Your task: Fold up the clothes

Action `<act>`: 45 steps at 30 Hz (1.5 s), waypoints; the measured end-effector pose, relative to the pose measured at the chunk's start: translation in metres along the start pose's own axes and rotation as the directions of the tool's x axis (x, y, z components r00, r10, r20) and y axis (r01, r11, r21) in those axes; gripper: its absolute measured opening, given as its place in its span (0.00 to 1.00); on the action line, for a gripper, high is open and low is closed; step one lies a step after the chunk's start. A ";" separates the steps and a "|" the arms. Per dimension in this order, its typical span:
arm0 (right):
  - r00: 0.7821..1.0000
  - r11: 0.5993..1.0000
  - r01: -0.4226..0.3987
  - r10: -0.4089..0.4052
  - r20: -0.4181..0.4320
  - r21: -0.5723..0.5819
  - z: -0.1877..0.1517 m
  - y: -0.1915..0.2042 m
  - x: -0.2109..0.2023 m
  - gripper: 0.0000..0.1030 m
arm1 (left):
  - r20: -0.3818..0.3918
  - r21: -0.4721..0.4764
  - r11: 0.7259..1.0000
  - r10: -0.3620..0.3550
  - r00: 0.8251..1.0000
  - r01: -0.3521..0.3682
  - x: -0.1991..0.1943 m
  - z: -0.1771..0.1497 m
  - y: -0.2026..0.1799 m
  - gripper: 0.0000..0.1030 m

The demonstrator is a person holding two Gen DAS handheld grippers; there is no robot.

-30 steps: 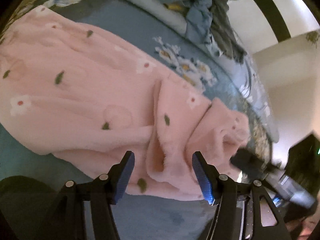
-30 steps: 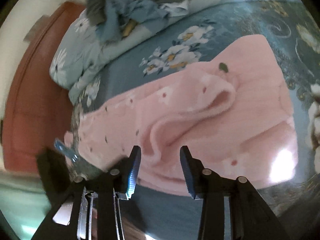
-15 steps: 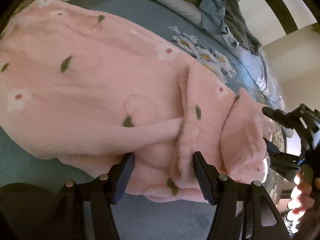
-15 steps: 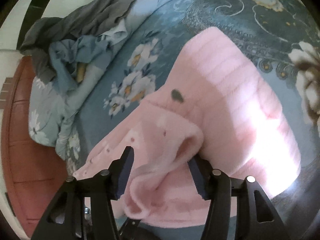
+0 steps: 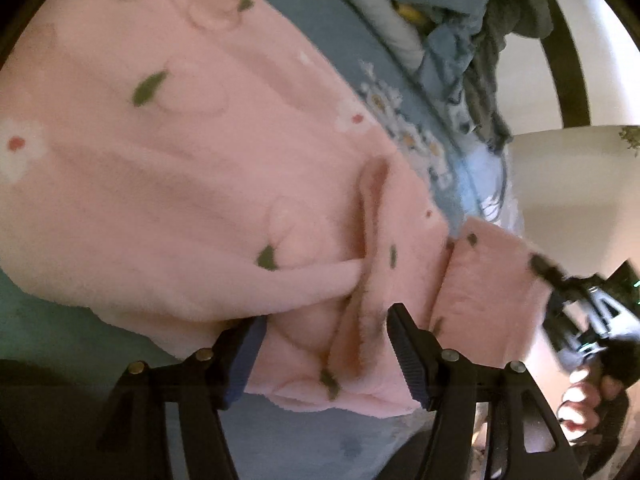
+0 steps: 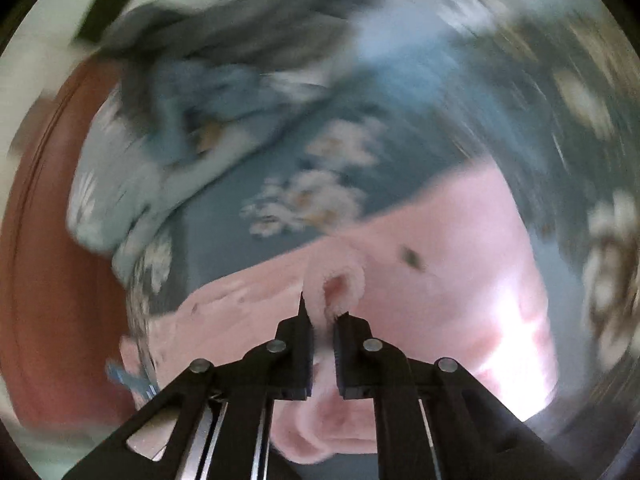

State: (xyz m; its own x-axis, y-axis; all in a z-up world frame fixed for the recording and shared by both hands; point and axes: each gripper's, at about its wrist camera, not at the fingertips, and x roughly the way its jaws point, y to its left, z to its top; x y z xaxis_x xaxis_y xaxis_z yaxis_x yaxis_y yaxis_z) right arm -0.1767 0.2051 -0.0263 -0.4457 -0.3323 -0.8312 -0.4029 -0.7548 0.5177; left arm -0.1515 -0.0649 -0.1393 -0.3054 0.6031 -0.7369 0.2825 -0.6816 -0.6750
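A fluffy pink garment (image 5: pixel 200 184) with white flowers and green leaves lies spread on a blue floral bedspread (image 5: pixel 344 52). My left gripper (image 5: pixel 324 344) is open, its fingers standing on either side of a raised fold at the garment's near edge. My right gripper (image 6: pixel 322 320) is shut on a curled pink fold of the same garment (image 6: pixel 440 280) and holds it up. The right gripper also shows in the left wrist view (image 5: pixel 560 280), at the garment's right end, blurred.
A heap of grey and blue clothes (image 5: pixel 472 12) lies at the far side of the bed, also in the right wrist view (image 6: pixel 224 64). A reddish wooden surface (image 6: pixel 36 240) stands left. A pale wall and dark frame (image 5: pixel 568 60) are at the right.
My right gripper has closed on the pink fold and swung with it; its view is now blurred. My left gripper has moved closer over the garment's near edge, still open.
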 end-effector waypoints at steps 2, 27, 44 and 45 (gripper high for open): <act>0.999 0.990 0.012 -0.017 -0.028 -0.140 0.004 0.035 -0.004 0.08 | 0.034 0.011 1.000 -0.017 0.999 0.017 -0.007 0.001 -0.003 0.64; 0.982 0.966 0.064 -0.106 -0.157 -0.249 -0.031 0.062 0.065 0.43 | 0.064 0.016 0.980 -0.199 0.978 0.198 -0.019 0.001 0.005 0.65; 0.985 0.985 0.099 -0.117 -0.125 -0.139 -0.084 -0.046 -0.004 0.43 | -0.095 0.130 0.988 -0.070 0.993 0.082 0.015 -0.032 -0.020 0.19; 0.986 0.986 0.095 -0.112 -0.122 -0.138 -0.086 -0.047 -0.006 0.43 | -0.091 0.146 0.987 -0.054 0.994 0.067 0.015 -0.034 -0.023 0.18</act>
State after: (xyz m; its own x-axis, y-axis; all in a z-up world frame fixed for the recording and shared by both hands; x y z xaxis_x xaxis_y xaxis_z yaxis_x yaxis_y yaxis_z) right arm -0.0864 0.1944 -0.0628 -0.2970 -0.3120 -0.9025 -0.3291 -0.8538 0.4035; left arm -0.1319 -0.0264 -0.1365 -0.2360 0.6743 -0.6997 0.1258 -0.6928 -0.7101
